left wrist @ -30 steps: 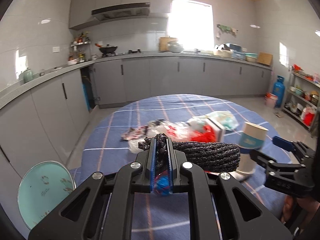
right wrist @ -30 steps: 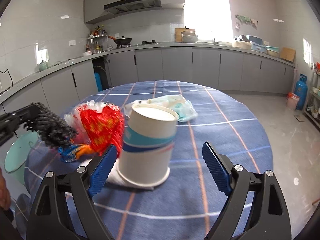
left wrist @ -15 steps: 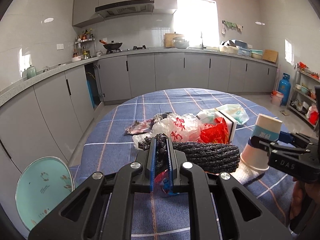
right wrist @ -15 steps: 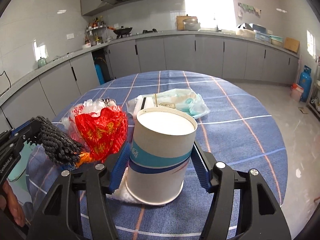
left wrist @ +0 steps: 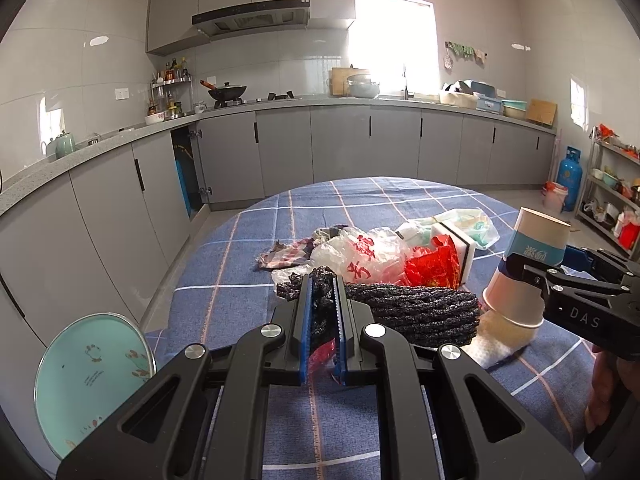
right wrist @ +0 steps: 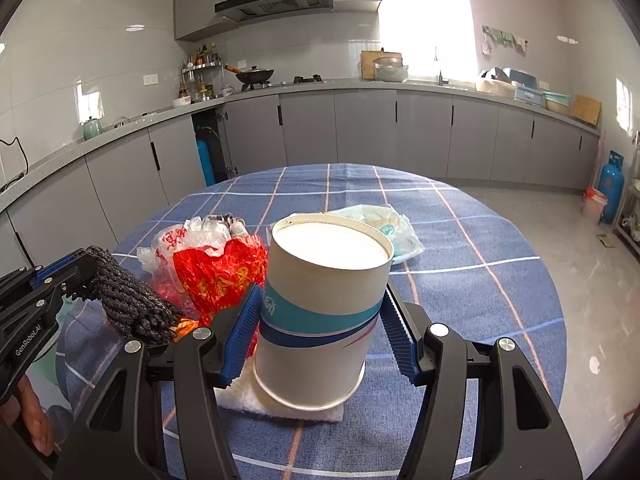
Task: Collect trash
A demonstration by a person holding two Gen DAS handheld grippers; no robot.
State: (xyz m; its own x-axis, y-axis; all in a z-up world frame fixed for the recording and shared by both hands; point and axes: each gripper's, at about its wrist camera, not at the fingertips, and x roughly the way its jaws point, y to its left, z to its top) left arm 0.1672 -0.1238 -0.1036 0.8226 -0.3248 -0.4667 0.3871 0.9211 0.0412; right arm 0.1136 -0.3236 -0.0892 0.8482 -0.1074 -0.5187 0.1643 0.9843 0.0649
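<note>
Both tongs grip trash: the left gripper (left wrist: 323, 300) is clamped on a black knitted bundle (left wrist: 412, 310), the right gripper (right wrist: 320, 320) squeezes an upside-down paper cup (right wrist: 320, 312) standing on a white tissue (right wrist: 240, 398). Beyond lie plastic bags (left wrist: 372, 256) on the blue checked tablecloth (left wrist: 256, 248).

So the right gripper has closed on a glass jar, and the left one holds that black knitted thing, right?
Not quite. The right gripper has closed on a paper cup with a blue band, not a glass jar; the right wrist view shows it plainly. The rest holds: the left gripper holds the black knitted thing.
</note>
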